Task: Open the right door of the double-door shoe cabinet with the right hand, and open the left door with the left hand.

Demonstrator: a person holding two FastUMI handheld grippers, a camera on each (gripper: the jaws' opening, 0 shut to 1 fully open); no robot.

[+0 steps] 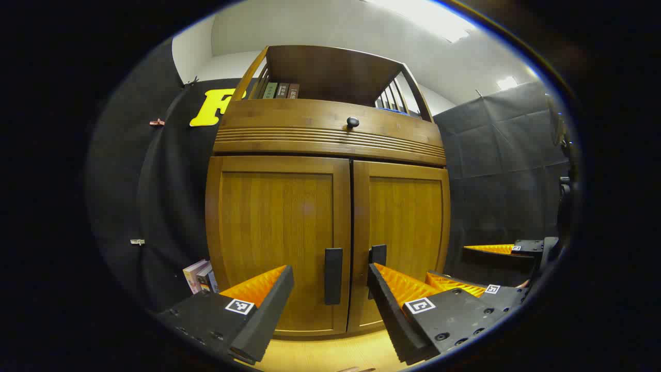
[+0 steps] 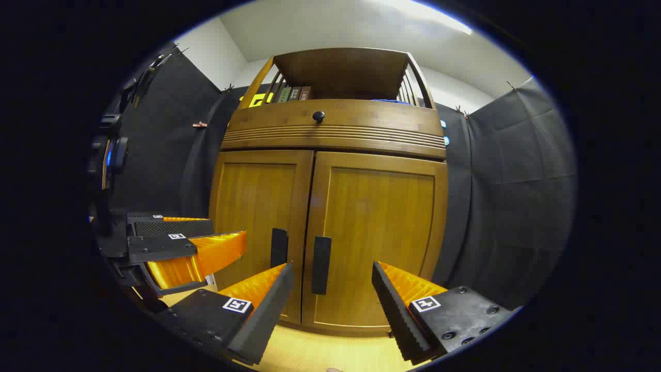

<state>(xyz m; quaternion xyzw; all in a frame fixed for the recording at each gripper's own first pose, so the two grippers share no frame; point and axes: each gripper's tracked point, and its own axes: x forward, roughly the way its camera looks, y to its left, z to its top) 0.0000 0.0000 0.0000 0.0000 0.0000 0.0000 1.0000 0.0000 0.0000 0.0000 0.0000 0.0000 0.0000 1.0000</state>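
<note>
Though spines blur (unreadable), cabinet [image 2: 330, 227] shut.

A recording booth staged as a home corner: black cloth walls [image 2: 506, 170] pinned with clips [image 1: 157, 123] surround a wooden shoe cabinet [image 2: 335, 129] with books [image 1: 280, 91] on its top shelf.

Right door handle [image 1: 377, 256]: lower part hidden behind the left claw's finger [image 1: 397, 310].
Books [image 1: 200, 277] beside cabinet: partly hidden — titles too small.
Shelf books [image 2: 293, 93]: perhaps three, blurred.
</note>
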